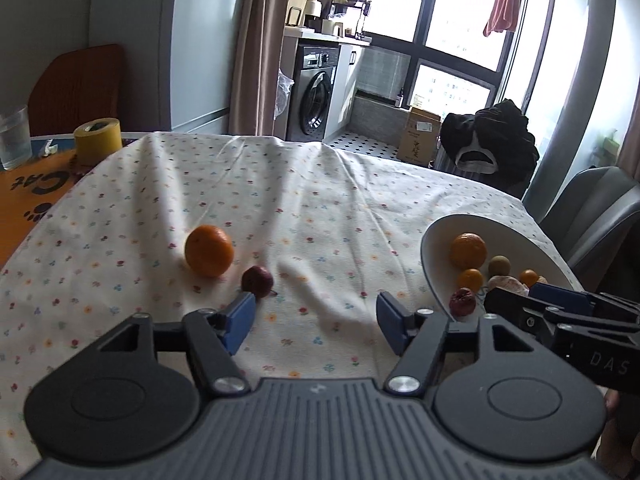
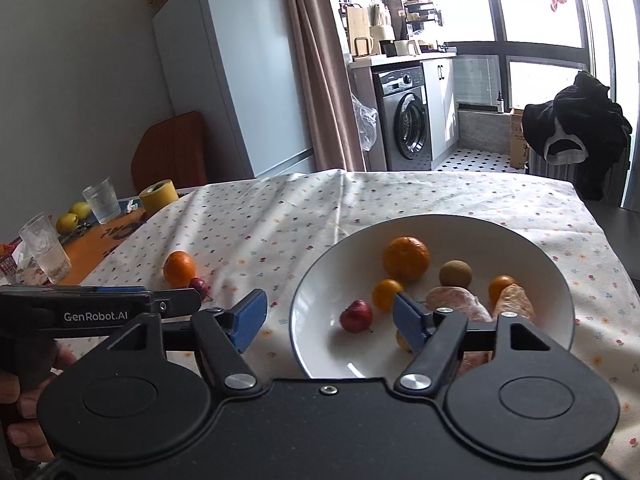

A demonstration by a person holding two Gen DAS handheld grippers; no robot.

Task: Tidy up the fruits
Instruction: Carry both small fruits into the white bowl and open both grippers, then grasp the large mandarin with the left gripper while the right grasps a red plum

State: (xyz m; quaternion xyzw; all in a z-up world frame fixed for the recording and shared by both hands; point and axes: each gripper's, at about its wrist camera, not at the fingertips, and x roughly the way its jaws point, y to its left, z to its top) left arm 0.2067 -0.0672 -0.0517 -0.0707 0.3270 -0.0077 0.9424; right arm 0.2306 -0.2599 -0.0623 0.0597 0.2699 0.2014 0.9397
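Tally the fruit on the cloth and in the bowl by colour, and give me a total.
Orange, large: 2, one on the cloth, one in the bowl
Orange, small: 2
Dark red: 2, one on the cloth, one in the bowl
Greenish brown: 1
Peeled pale segments: 2
Total: 9, leaving out a yellowish bit half hidden behind the tool.

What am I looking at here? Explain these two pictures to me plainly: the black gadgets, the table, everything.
A person holds two hand grippers, each with a camera looking along its blue-tipped fingers. One picture comes from the left gripper, the other from the right gripper. Both are open and hold nothing. On the flowered tablecloth lie an orange and a small dark red fruit. The white bowl already holds another orange, small orange fruits, a brown one and a red one.
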